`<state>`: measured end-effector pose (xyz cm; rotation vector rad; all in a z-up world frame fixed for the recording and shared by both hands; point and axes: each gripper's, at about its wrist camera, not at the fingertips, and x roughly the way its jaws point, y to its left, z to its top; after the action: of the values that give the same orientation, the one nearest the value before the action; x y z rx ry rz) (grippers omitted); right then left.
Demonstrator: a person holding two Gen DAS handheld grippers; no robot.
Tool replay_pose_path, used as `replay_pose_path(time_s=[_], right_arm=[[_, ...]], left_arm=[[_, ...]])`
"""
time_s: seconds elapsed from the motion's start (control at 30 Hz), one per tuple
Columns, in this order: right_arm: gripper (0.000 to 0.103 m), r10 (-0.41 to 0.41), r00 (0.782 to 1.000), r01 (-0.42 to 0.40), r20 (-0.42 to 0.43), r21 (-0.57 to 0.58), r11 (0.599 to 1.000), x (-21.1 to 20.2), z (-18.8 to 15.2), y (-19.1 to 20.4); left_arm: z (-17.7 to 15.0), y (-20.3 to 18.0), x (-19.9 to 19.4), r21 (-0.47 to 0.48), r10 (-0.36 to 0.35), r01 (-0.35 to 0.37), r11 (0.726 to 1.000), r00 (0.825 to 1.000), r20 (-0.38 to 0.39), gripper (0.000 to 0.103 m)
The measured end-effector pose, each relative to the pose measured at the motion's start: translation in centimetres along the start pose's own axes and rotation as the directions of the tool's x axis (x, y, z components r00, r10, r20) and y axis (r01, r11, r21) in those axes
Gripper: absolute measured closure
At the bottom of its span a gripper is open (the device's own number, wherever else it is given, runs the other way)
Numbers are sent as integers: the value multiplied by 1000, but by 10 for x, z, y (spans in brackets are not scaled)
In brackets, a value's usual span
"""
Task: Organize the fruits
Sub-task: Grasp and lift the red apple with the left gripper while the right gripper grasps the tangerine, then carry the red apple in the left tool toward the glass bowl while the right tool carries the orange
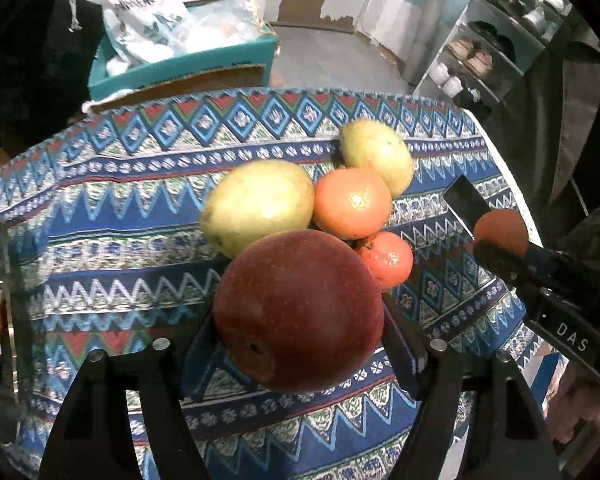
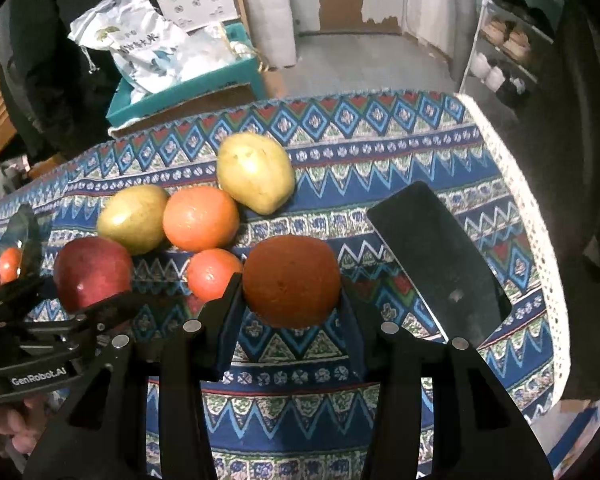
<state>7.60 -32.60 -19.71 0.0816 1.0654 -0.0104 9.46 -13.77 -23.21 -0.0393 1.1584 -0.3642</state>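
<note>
A red apple [image 1: 298, 312] sits between the fingers of my left gripper [image 1: 300, 332], which is shut on it just above the patterned tablecloth [image 1: 120, 240]. My right gripper [image 2: 292, 304] is shut on a dark orange [image 2: 292, 280], also slightly off the cloth. Two yellow-green pears [image 1: 256, 204] [image 1: 376, 154] and two oranges [image 1: 352, 202] [image 1: 386, 258] lie clustered on the cloth behind the apple. From the right wrist view the left gripper [image 2: 72, 296] with the apple [image 2: 92, 272] is at the left. The right gripper [image 1: 496, 244] with its orange [image 1: 500, 226] shows at the right of the left wrist view.
A dark flat panel [image 2: 440, 264] juts out beside the right gripper. The table's white lace edge [image 2: 520, 208] runs along the right. Behind the table are a teal box [image 1: 180, 68] with white bags and a shoe rack [image 1: 484, 52] at the right.
</note>
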Motion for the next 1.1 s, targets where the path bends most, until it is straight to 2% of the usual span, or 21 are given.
replay_pose_path(time_s=[0.4, 0.77, 1.1], right_arm=[[58, 13, 995, -9, 100, -40, 999, -45, 12, 19], [58, 34, 981, -19, 191, -82, 996, -83, 21, 37], [58, 63, 967, -36, 248, -111, 993, -106, 28, 55]], left_arm=[[-2, 3, -55, 19, 45, -47, 999, 994, 96, 27], [2, 9, -106, 3, 50, -51, 999, 981, 189, 27], [3, 16, -137, -2, 49, -50, 999, 969, 241, 27]])
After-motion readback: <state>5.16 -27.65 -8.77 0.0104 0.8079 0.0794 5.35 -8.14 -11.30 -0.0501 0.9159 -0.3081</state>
